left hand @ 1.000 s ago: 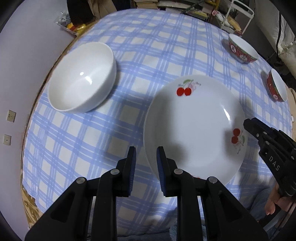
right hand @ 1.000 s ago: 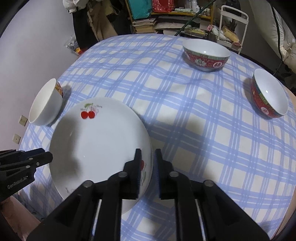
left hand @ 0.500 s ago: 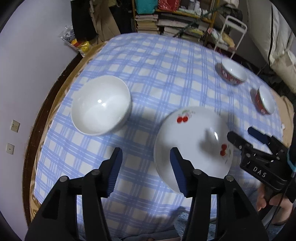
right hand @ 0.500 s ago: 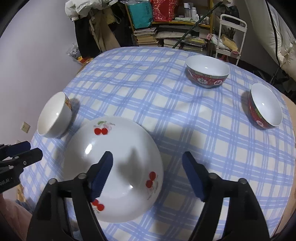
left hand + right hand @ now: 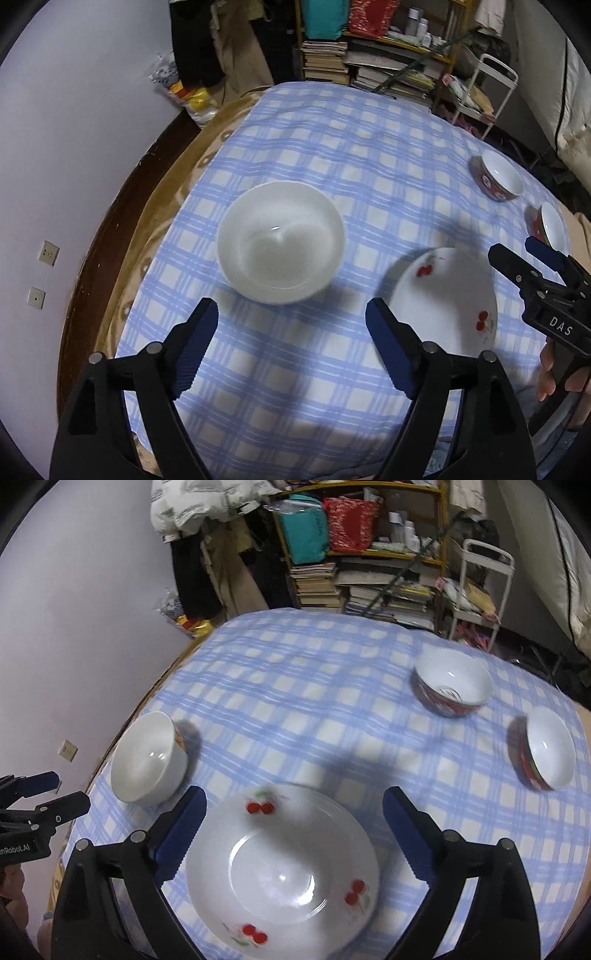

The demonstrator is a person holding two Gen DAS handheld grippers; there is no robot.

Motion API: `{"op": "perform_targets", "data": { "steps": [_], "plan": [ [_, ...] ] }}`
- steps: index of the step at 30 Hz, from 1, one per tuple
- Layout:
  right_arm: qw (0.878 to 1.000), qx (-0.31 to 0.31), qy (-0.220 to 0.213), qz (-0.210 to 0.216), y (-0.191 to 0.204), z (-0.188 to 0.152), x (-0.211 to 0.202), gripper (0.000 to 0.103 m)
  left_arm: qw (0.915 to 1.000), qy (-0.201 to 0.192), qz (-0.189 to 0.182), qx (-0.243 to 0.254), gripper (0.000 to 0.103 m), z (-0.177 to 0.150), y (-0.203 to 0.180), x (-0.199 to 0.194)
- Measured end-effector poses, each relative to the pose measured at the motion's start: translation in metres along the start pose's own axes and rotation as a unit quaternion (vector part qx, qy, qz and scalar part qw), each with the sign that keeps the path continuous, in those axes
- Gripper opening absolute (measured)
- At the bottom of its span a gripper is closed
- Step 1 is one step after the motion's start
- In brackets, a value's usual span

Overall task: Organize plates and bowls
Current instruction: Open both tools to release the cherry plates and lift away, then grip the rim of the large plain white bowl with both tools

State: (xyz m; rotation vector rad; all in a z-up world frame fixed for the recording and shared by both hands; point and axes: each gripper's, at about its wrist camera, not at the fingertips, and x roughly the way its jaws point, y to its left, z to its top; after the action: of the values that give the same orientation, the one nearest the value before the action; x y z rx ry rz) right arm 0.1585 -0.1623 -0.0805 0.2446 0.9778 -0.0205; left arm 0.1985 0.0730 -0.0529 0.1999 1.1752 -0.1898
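Both claws – left claw (image 5: 291, 343), right claw (image 5: 293, 830) – have just spread, empty; right wrist shows whole cherry plate (image 5: 282, 871).

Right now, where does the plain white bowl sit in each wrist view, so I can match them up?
Left wrist: the white bowl is at centre, just above the open left gripper.
Right wrist: the white bowl is at the left edge of the cloth, upper left of the right gripper.
Shared landmark: the cherry plate.
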Motion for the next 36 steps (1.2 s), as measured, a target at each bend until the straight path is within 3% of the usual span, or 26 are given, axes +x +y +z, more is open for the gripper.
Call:
{"op": "perform_targets", "data": {
  "steps": [4,14,25,29,31,33,36],
  "plan": [
    [1.0,-0.016,0.002,0.01,0.02,0.012,0.013,0.101,0.9997,0.001,0.02,-0.012,0.081,0.006,0.021,0.012],
    [0.998,-0.056,0.024,0.032,0.072,0.027,0.051,0.101,0.9979,0.022,0.015,-0.058,0.081,0.019,0.067,0.056],
    [0.995,-0.059,0.061,0.047,0.101,0.035,0.097,0.1,0.9954,0.061,0.028,-0.069,0.081,0.02,0.086,0.108],
    [0.993,-0.066,0.079,0.055,0.109,0.034,0.111,0.09,0.9949,0.067,0.023,-0.072,0.08,0.021,0.087,0.119],
    [0.992,-0.065,0.088,0.059,0.11,0.033,0.116,0.082,0.9953,0.066,0.015,-0.069,0.068,0.022,0.084,0.123],
    [0.991,-0.058,0.101,0.065,0.111,0.032,0.123,0.064,0.9955,0.068,0.001,-0.066,0.04,0.022,0.081,0.127],
    [0.988,-0.041,0.129,0.07,0.109,0.029,0.133,0.04,0.9937,0.076,-0.02,-0.08,0.018,0.022,0.079,0.133]
  ]
}}
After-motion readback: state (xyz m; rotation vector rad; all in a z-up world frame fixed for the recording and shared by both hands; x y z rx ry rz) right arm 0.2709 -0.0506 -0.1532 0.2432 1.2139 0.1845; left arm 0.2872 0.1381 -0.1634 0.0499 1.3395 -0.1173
